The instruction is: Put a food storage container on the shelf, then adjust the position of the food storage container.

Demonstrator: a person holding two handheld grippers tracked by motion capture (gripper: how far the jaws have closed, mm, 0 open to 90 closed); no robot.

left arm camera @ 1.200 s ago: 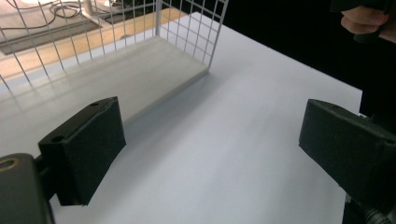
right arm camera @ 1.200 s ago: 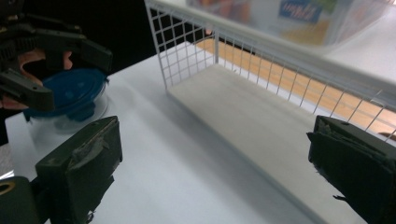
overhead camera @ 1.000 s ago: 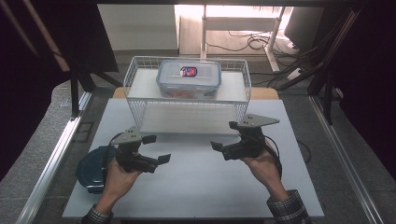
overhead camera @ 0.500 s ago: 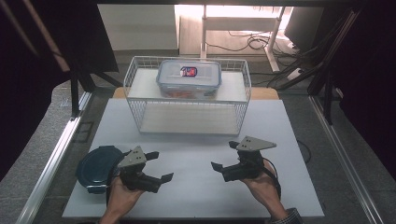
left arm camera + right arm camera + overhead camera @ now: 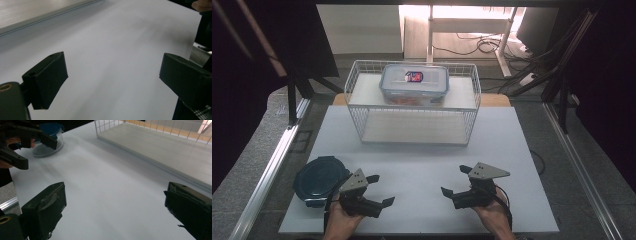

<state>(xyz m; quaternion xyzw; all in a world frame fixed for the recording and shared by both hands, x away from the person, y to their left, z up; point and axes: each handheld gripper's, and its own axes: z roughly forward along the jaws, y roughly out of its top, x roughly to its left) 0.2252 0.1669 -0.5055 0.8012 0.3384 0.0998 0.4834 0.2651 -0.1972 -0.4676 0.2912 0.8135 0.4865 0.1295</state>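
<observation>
The left hand-held gripper [image 5: 379, 190] sits low over the near left part of the white counter [image 5: 422, 160], held in the person's left hand [image 5: 339, 222]. Its jaws stand apart with nothing between them; the left gripper view shows bare counter surface in the gap.

The round container with the dark blue lid [image 5: 319, 178] stands just beside the left hand-held gripper, on its outer side and behind the jaws, close to the counter's left edge. Container and gripper appear close but not in contact. In the right gripper view the same container [image 5: 48, 141] lies beyond the left hand-held gripper [image 5: 35, 147], partly hidden by its jaws.

The right hand-held gripper [image 5: 455, 181] rests in the right hand [image 5: 494, 217], well apart from the left unit and facing it. Its jaws are also spread wide and empty.

Ahead of both grippers stands a white wire rack [image 5: 412, 107]. A clear rectangular lidded box [image 5: 413, 84] sits on its upper shelf, well apart from both grippers.
</observation>
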